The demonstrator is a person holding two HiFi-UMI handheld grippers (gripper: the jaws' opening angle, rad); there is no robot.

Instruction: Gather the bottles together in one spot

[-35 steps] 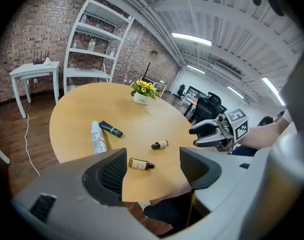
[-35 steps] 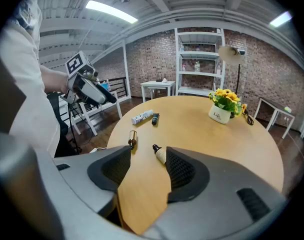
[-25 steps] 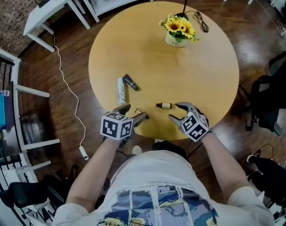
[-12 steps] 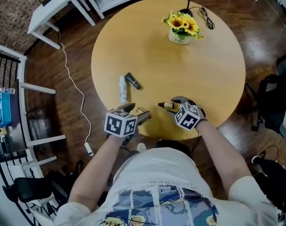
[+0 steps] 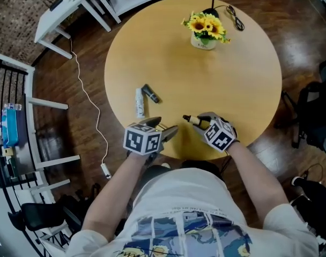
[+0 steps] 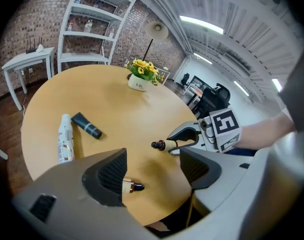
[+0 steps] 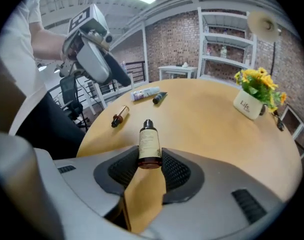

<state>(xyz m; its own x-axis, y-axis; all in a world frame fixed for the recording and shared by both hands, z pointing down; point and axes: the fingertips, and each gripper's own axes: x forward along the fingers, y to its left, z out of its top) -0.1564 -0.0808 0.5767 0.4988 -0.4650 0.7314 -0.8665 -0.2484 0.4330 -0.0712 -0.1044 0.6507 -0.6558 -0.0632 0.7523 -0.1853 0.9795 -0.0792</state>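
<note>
The small amber bottle (image 7: 149, 143) is clamped between the pads of the right claw (image 7: 150, 160), whose jaws have just been closing, near the front edge of the worktop (image 5: 232, 63). The left claw (image 6: 152, 170) is held wide, and a dropper bottle (image 6: 132, 186) is seen lying by its left jaw. A white bottle (image 5: 139, 101) and a dark tube (image 5: 150, 93) are laid side by side farther in.

Honey-yellow worktop (image 5: 232, 79), dark brown floor (image 5: 90, 47). Yellow flowers (image 5: 205, 24) in a white pot (image 5: 204, 43). A white bottle (image 5: 139, 101), a black tube (image 5: 150, 93), an amber bottle (image 7: 149, 145) with cream label and black cap, a small amber bottle (image 6: 129, 186). Black-and-white squares on the cubes (image 5: 142, 140).
</note>
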